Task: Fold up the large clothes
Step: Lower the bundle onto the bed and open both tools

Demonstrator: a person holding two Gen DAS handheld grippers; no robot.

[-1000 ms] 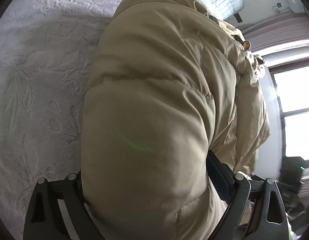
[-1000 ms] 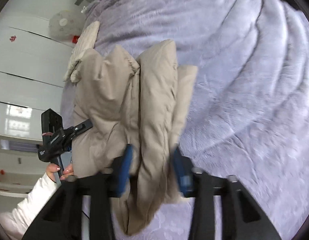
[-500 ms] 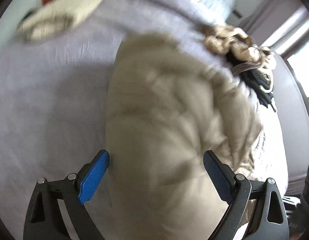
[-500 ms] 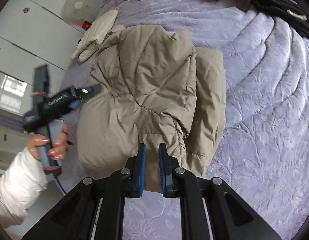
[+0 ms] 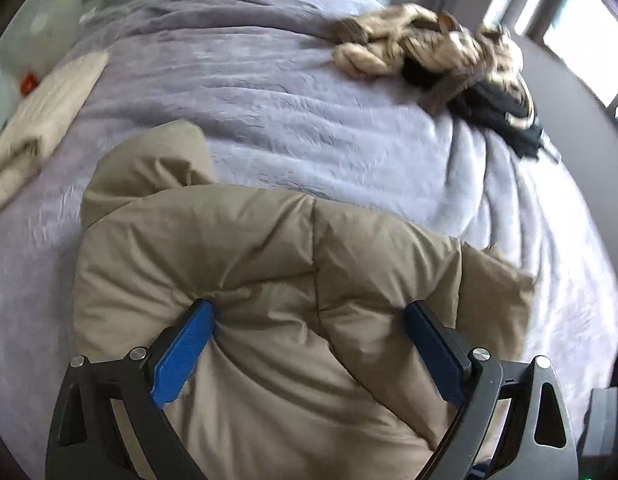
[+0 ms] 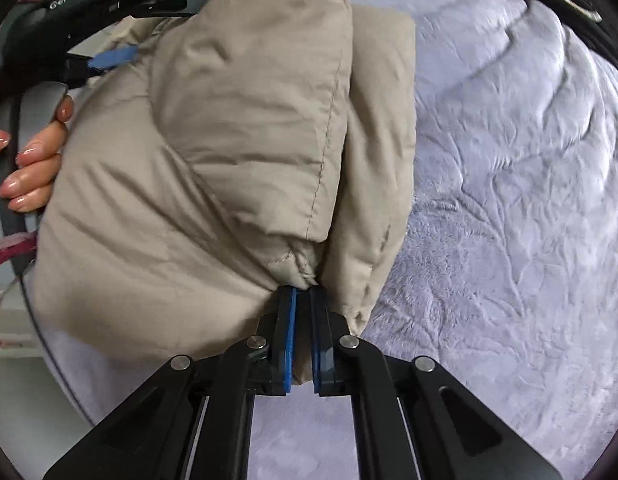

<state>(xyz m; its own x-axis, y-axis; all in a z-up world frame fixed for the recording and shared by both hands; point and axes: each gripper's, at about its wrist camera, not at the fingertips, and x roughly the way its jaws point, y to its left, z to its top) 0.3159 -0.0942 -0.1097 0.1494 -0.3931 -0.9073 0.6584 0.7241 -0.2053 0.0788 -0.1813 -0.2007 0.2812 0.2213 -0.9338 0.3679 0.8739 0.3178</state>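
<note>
Puffy tan coat (image 6: 213, 152), soft and slippery: your right gripper (image 6: 303, 316) pinches its near corner; left gripper (image 5: 305, 344) probably just straddles it, open.

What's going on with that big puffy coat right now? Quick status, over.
Right gripper pinched shut on the beige jacket's edge. Left gripper open, jaws wide over the jacket, pressing into it. Clothes pile far up the bed, nothing blocking.

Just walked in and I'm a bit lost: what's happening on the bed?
A person is folding a puffy beige jacket on a bed with a lilac bedspread, a gripper in each hand. The right gripper has just closed its jaws and pinches a jacket edge. The left gripper has its jaws wide, straddling the padded bulk. A heap of other clothes lies further up.
</note>
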